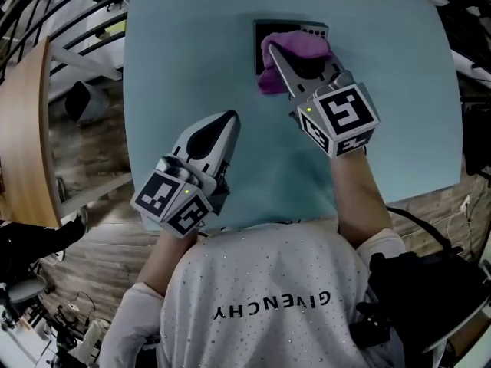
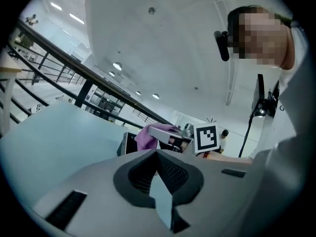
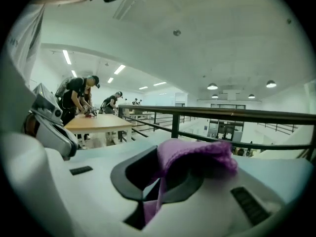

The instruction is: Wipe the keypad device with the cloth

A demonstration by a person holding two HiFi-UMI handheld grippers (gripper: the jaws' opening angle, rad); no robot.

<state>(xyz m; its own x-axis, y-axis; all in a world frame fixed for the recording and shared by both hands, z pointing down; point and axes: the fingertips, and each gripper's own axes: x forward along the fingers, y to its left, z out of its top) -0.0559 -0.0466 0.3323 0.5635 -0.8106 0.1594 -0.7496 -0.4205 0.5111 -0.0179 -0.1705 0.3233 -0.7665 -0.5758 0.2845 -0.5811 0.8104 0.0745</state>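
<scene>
Right gripper: fingers clenched on a purple cloth, a soft, loosely knit fabric. It is pinched in a thin fold between the dark finger pads and bunches in a rumpled mound over the tips. The gripper reaches forward to the far part of the tabletop with the forearm stretched out. It is tilted nose-down, so the cloth lies on the keypad device. The device is a flat, dark, rectangular slab with a row of small buttons along its far edge, mostly covered by the cloth and fingers. Gripper body: smooth grey moulded shell that narrows toward the tips, with a white cube printed with black square markers at the hand end. Left gripper: fingers drawn together at the tips with nothing between them, same grey shell and marker cube. It is held low over the near part of the tabletop, well apart from the device, pointing forward and slightly to the right, with the arm bent close to the body. Tabletop: plain, matte, pale teal sheet with rounded corners. In the left gripper view, the cloth and the dark device show beyond the fingertips at the far side of the teal surface.
</scene>
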